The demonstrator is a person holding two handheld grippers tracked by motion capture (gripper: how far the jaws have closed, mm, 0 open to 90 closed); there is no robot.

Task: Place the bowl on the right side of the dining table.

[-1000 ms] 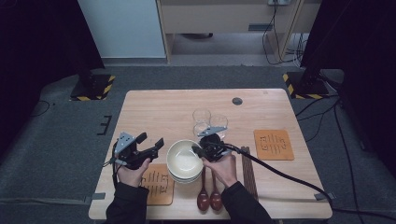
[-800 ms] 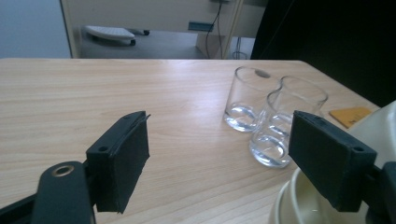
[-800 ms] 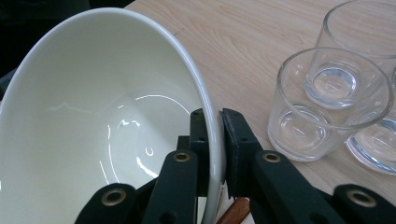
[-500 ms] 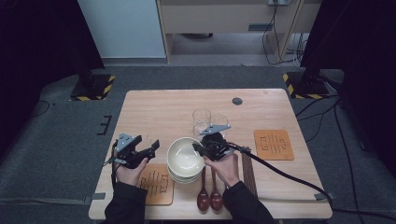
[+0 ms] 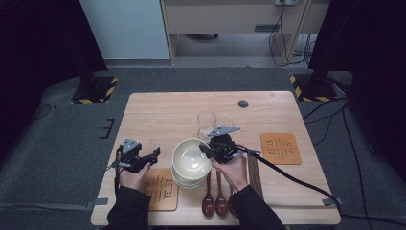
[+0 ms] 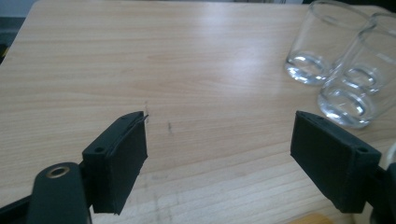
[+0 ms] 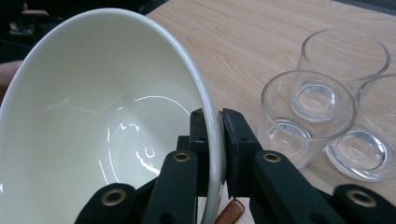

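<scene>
I see right gripper (image 7: 214,140) clamped on the rim of the top bowl (image 5: 190,155), tilted above the bowl stack (image 5: 184,178) near the table (image 5: 158,110) front | left gripper (image 6: 217,154) spread wide, nothing between its pads | glasses (image 7: 306,112) just beyond.

The wooden table (image 5: 163,115) bears glasses (image 5: 210,123), stacked bowls (image 5: 184,178), two coasters (image 5: 280,148) (orange) and spoons (image 5: 214,203).
</scene>
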